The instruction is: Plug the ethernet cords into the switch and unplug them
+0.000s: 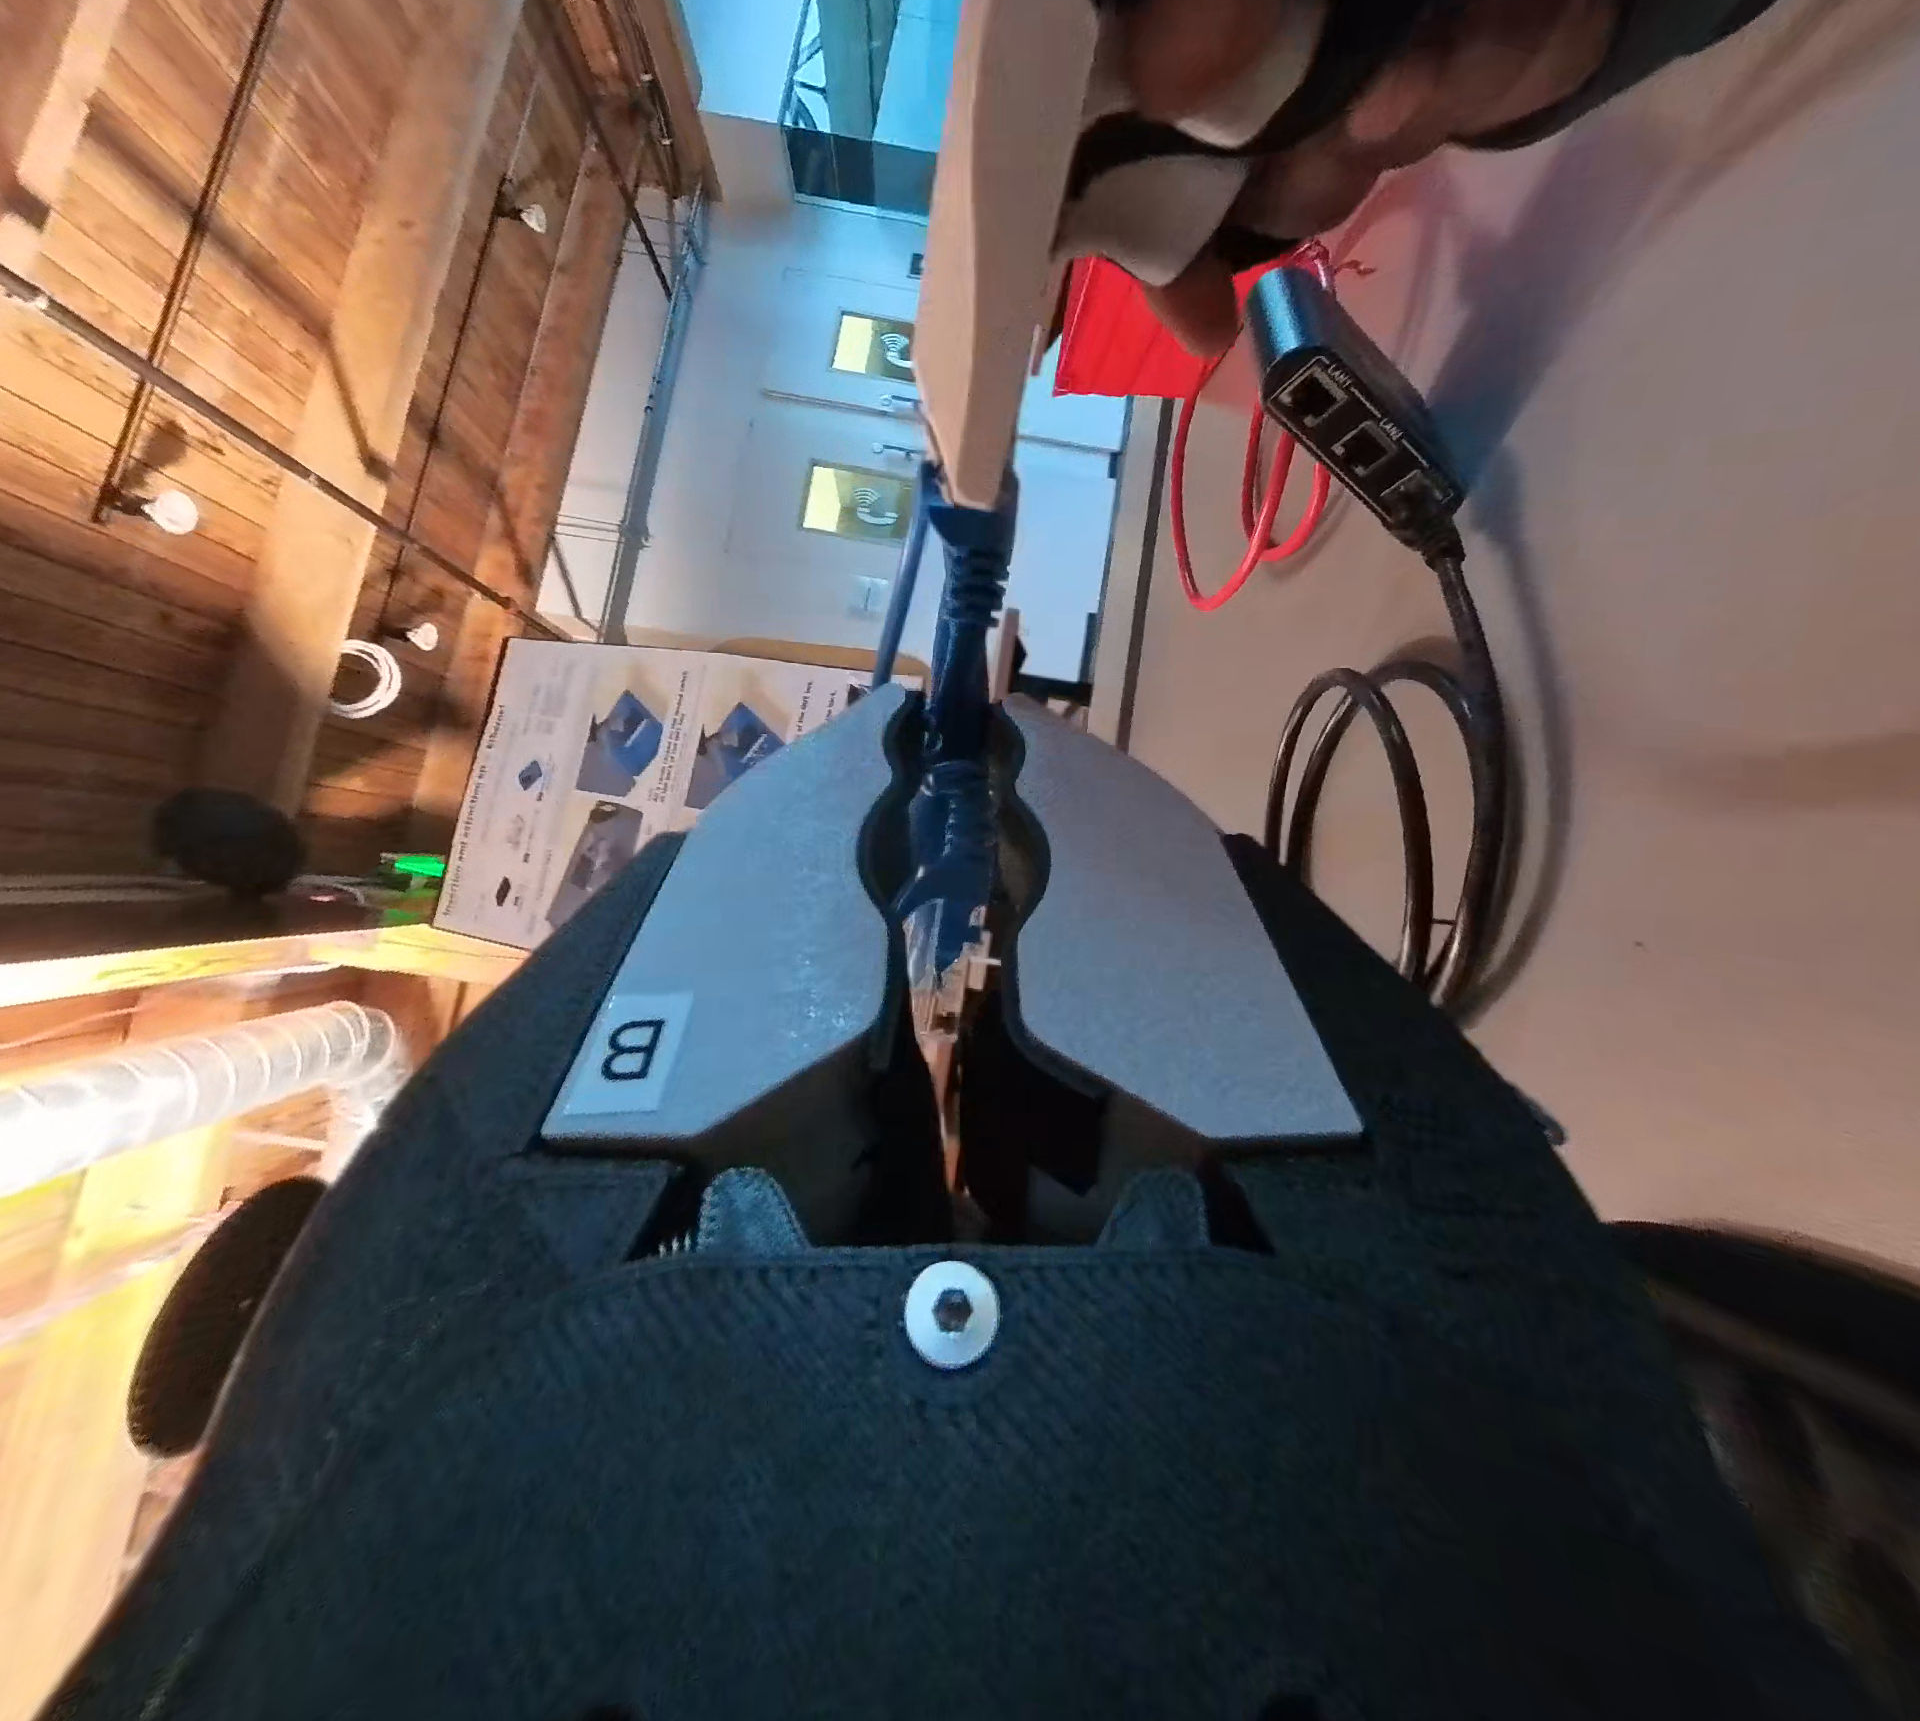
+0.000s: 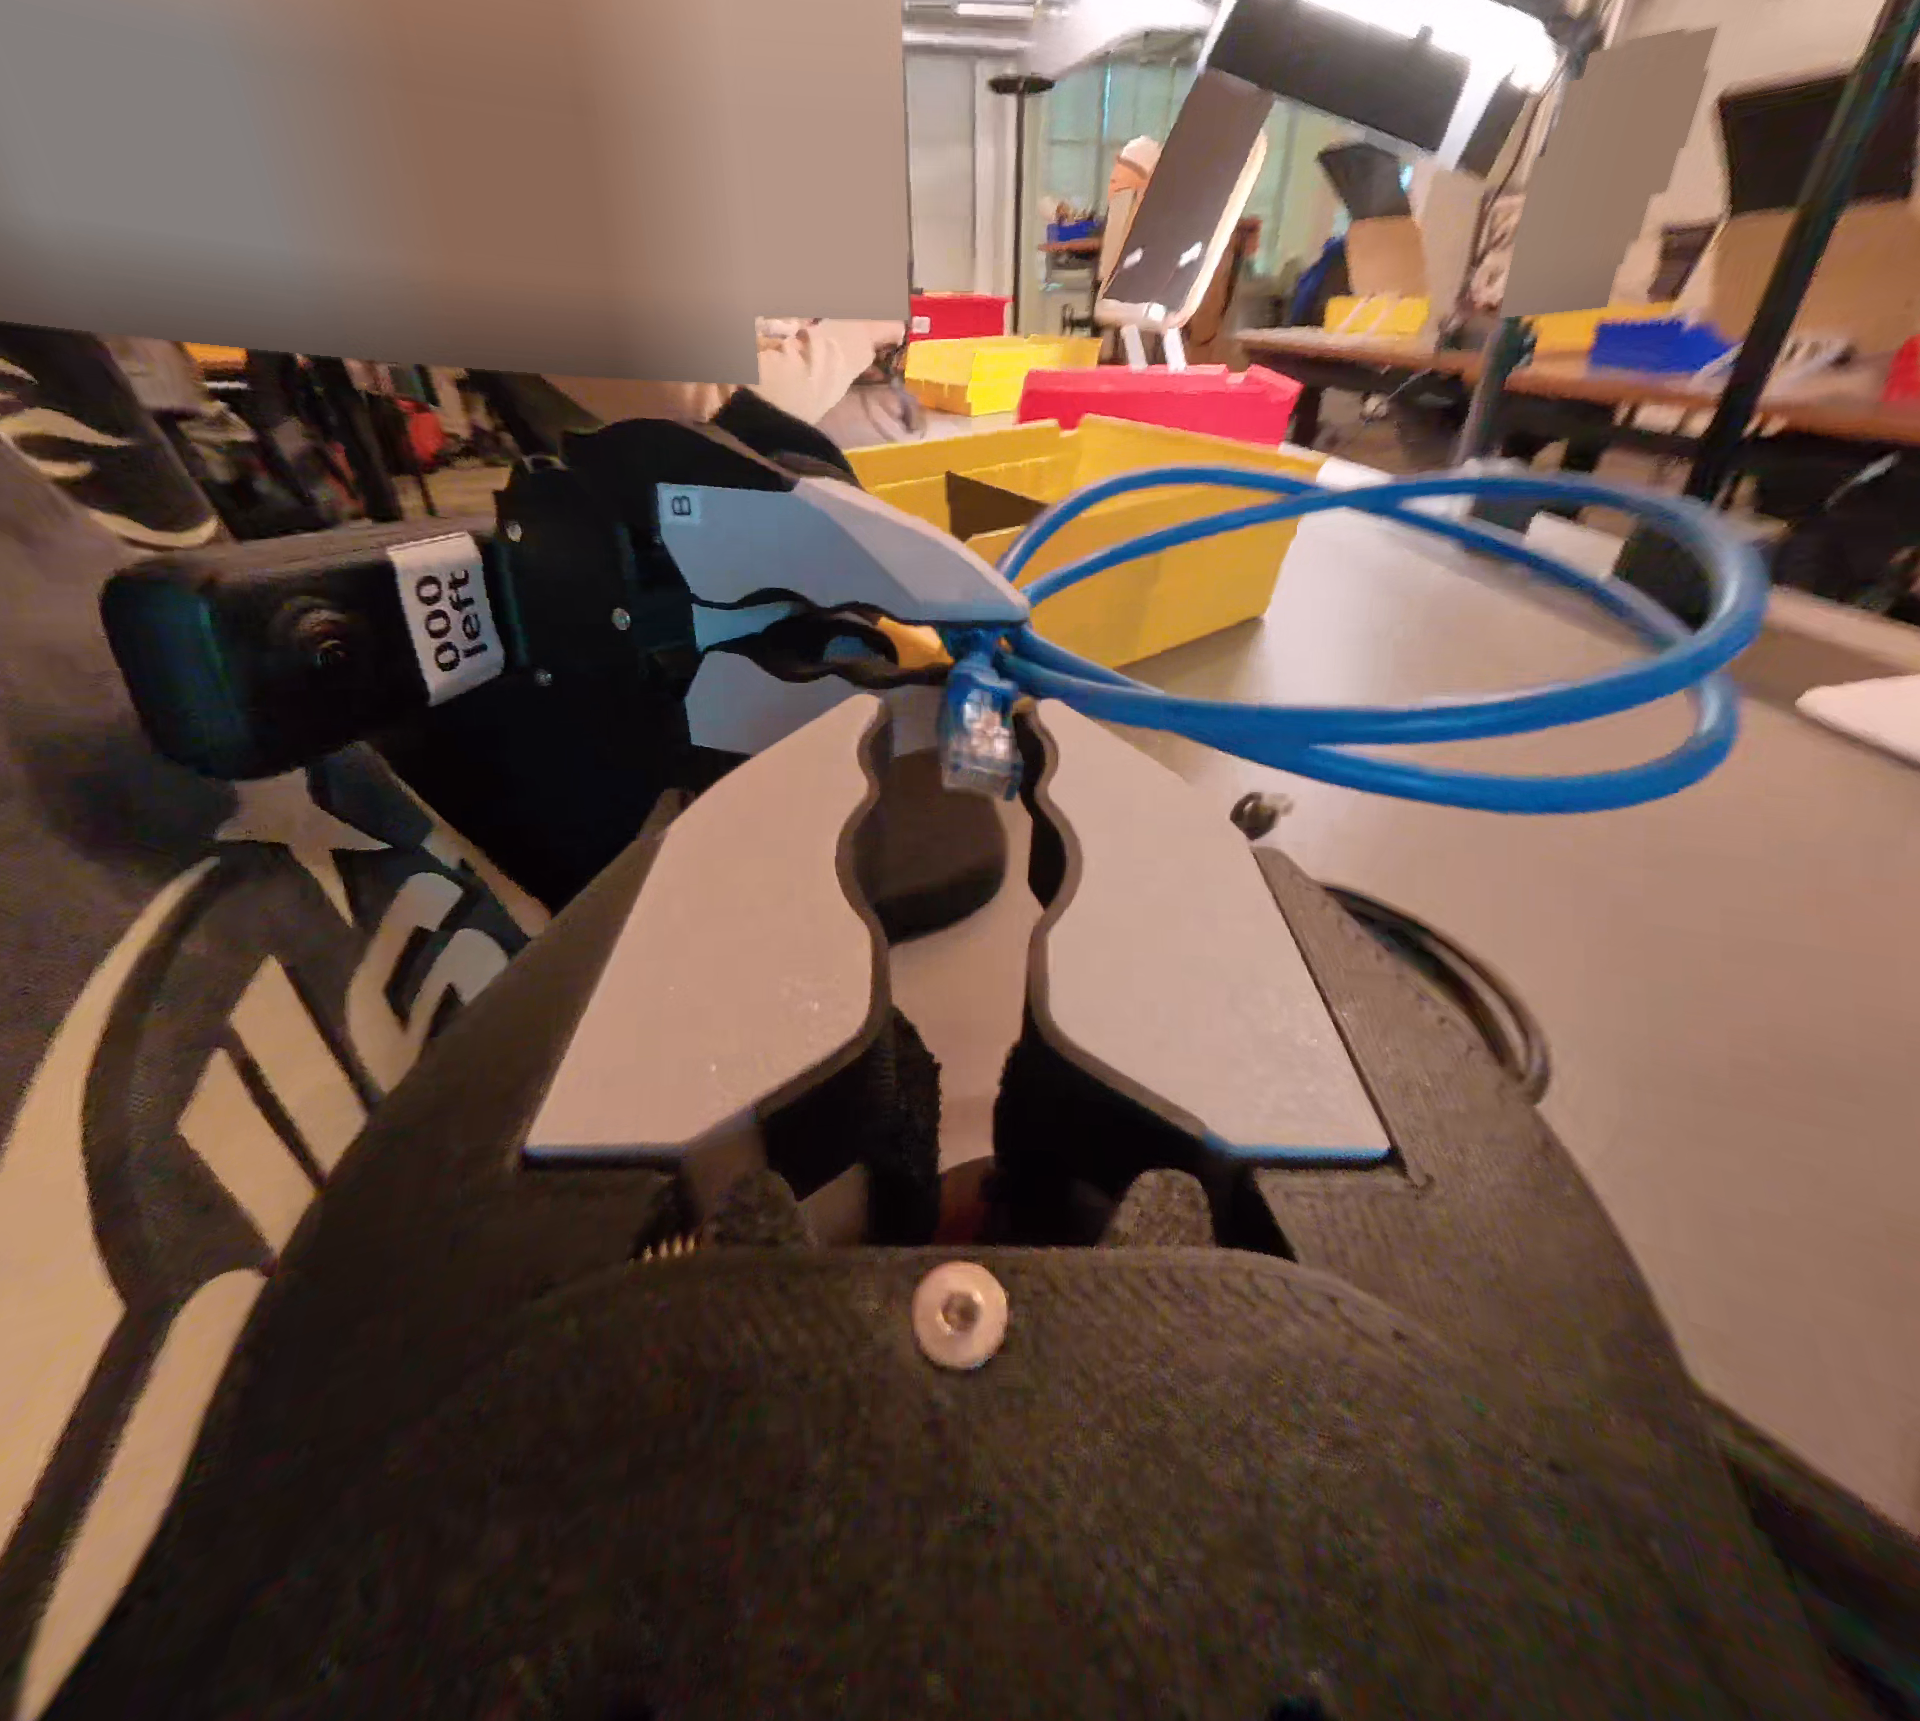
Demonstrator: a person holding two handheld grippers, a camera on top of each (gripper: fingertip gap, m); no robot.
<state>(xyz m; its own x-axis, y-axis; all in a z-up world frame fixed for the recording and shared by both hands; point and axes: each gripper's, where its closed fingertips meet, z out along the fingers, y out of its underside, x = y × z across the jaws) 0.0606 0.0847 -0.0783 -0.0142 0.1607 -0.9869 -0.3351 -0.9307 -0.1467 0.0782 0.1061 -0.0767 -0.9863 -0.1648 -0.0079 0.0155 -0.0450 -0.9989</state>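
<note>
Grey table [image 2: 1558, 996] under wood ceiling [image 1: 208, 217]; left gripper [image 1: 951, 736] fingers pinch blue cord [image 2: 1455, 726], right gripper [image 2: 956, 736] fingers spread.

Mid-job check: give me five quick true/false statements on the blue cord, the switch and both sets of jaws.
1. The left gripper is shut on the blue cord. True.
2. The blue cord is plugged into the switch. False: it is held in the air, its clear plug free.
3. The right gripper holds the plug. False: its jaws stand open on either side of the plug.
4. A red cord lies by the switch. True.
5. The switch's visible ports are full. False: they look empty.
</note>
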